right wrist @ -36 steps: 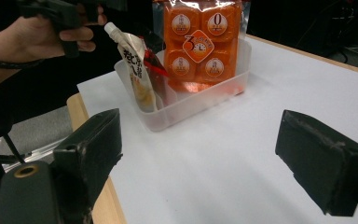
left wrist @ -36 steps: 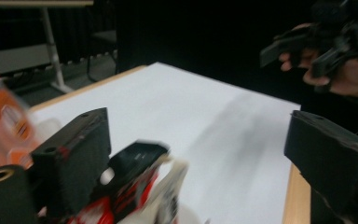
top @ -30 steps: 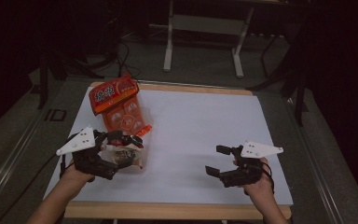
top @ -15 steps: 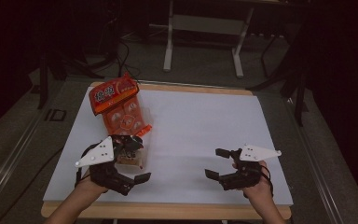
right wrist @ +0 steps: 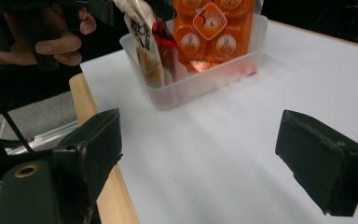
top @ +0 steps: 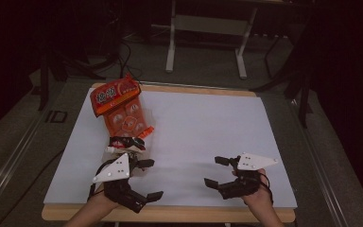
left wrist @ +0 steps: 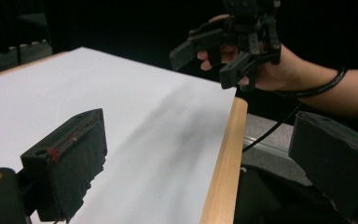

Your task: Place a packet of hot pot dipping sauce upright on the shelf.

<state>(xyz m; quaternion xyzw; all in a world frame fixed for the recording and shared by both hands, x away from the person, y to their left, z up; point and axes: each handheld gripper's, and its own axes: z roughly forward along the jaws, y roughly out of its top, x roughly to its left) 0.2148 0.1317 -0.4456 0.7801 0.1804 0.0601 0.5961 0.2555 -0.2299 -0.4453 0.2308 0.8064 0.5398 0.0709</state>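
Hovering low at the table's [top: 208,123] near edge: left gripper [top: 147,179], jaws spread wide, gripping nothing. Sitting just beyond it, the clear plastic tub [right wrist: 200,79], holding the orange snack pack [top: 123,111] leaning upright and a slim white sachet [right wrist: 142,44]. Waiting well apart on the right, right gripper [top: 217,171], jaws gaping, empty too.

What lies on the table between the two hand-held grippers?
Nothing: in the high view the white table surface is bare between the left hand-held gripper and the right hand-held gripper. The clear tub of snack packets sits farther back.
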